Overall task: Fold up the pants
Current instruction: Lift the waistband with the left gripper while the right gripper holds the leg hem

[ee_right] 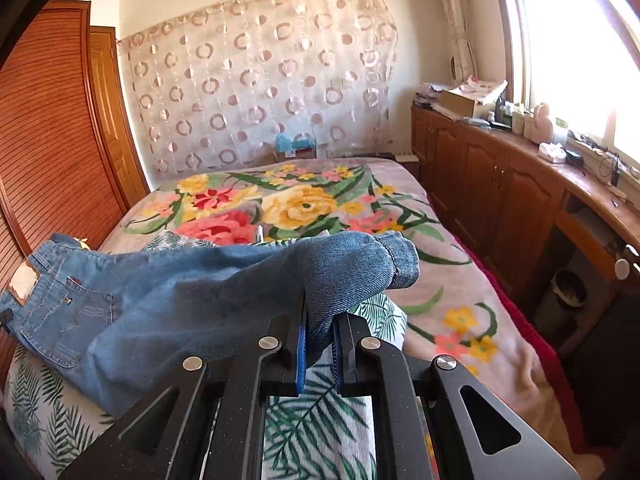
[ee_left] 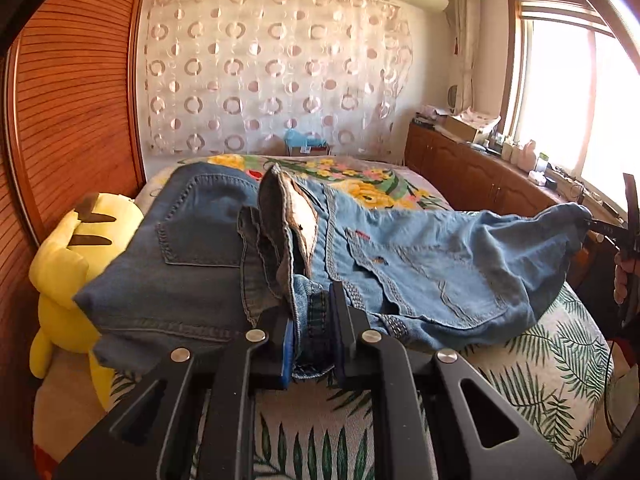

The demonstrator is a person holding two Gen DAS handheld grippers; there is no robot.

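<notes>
Blue denim pants point(ee_left: 420, 272) hang stretched between my two grippers above the bed. My left gripper point(ee_left: 312, 332) is shut on the waistband, where a worn leather patch point(ee_left: 300, 228) and a back pocket point(ee_left: 200, 232) show. My right gripper point(ee_right: 320, 340) is shut on a bunched fold of the legs near the hems point(ee_right: 352, 272). In the left wrist view the right gripper point(ee_left: 600, 226) pinches the denim at the far right. In the right wrist view the pants point(ee_right: 160, 300) sag to the left toward the waistband patch point(ee_right: 24, 280).
The bed has a leaf-print sheet point(ee_right: 320, 432) near me and a floral blanket point(ee_right: 300, 208) beyond. A yellow plush toy point(ee_left: 68, 280) lies at the left by the wooden wardrobe point(ee_left: 72, 120). A wooden cabinet row point(ee_right: 500, 192) with clutter runs along the right under the window.
</notes>
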